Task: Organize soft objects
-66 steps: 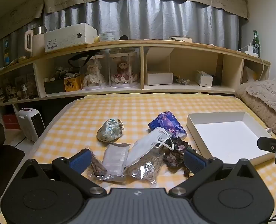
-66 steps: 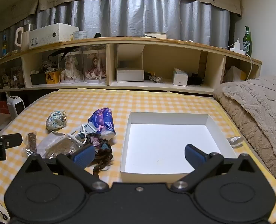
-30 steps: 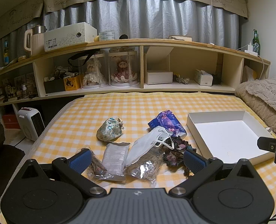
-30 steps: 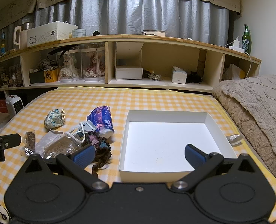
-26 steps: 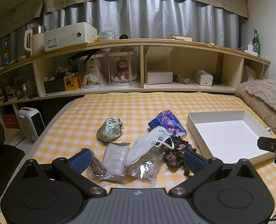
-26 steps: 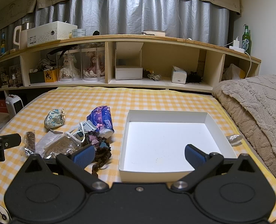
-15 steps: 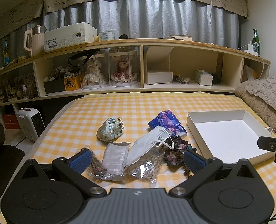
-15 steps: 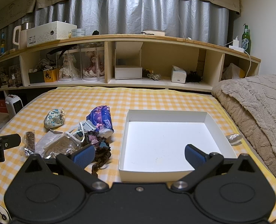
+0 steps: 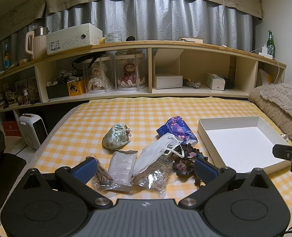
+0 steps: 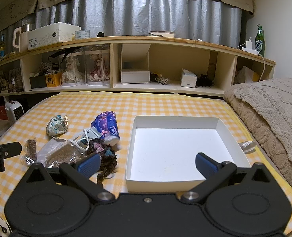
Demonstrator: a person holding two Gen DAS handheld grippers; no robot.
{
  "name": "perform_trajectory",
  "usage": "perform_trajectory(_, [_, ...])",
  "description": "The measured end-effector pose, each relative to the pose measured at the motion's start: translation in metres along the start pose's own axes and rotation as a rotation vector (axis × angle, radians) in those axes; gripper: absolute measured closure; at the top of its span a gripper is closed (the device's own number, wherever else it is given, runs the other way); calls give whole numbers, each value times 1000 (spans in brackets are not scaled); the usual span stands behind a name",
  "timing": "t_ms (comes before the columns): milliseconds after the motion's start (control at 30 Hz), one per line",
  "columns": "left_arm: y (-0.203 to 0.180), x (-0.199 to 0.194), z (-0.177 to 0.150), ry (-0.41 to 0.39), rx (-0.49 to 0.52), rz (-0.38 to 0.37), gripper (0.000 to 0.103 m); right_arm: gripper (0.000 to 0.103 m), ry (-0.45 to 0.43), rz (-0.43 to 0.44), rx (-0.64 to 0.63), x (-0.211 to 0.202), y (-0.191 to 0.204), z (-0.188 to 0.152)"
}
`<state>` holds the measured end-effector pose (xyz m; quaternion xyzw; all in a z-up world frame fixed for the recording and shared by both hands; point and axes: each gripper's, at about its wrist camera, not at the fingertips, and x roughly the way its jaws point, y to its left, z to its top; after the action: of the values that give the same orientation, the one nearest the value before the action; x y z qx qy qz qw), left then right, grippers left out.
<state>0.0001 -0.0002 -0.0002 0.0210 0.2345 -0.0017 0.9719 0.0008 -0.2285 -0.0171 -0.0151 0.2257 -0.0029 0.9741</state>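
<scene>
Your left gripper hovers with its jaws spread wide and empty over the near edge of a pile of soft things on the yellow-and-white checked bed cover; your right gripper is likewise wide apart and holding nothing, its left finger above the dark crocheted yarn piece and its right finger over the shallow white cardboard box, which lies empty to the right of the pile. In the left wrist view the pile reads, from left to right along the near row: a small clear bag with a brown item, a flat grey foil packet, a clear bag of pale string with a white face mask lying across its top, and the crocheted piece touching the mask's straps. Behind them sit a round floral fabric pouch, apart from the rest, and a purple flowered tissue pack resting against the mask and the yarn. A crumpled bit of clear wrapper lies just beside the box's right wall, next to the beige textured blanket. A long wooden shelf runs behind the bed
</scene>
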Motion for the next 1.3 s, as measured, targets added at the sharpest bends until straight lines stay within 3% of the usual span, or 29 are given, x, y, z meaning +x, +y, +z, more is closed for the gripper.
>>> perform_trajectory(1000, [0, 0, 0, -1, 0, 2, 0, 0, 2, 0, 4, 1, -1, -1])
perform_trajectory(1300, [7, 1, 7, -13, -44, -11, 0, 0, 6, -18, 7, 1, -1, 1])
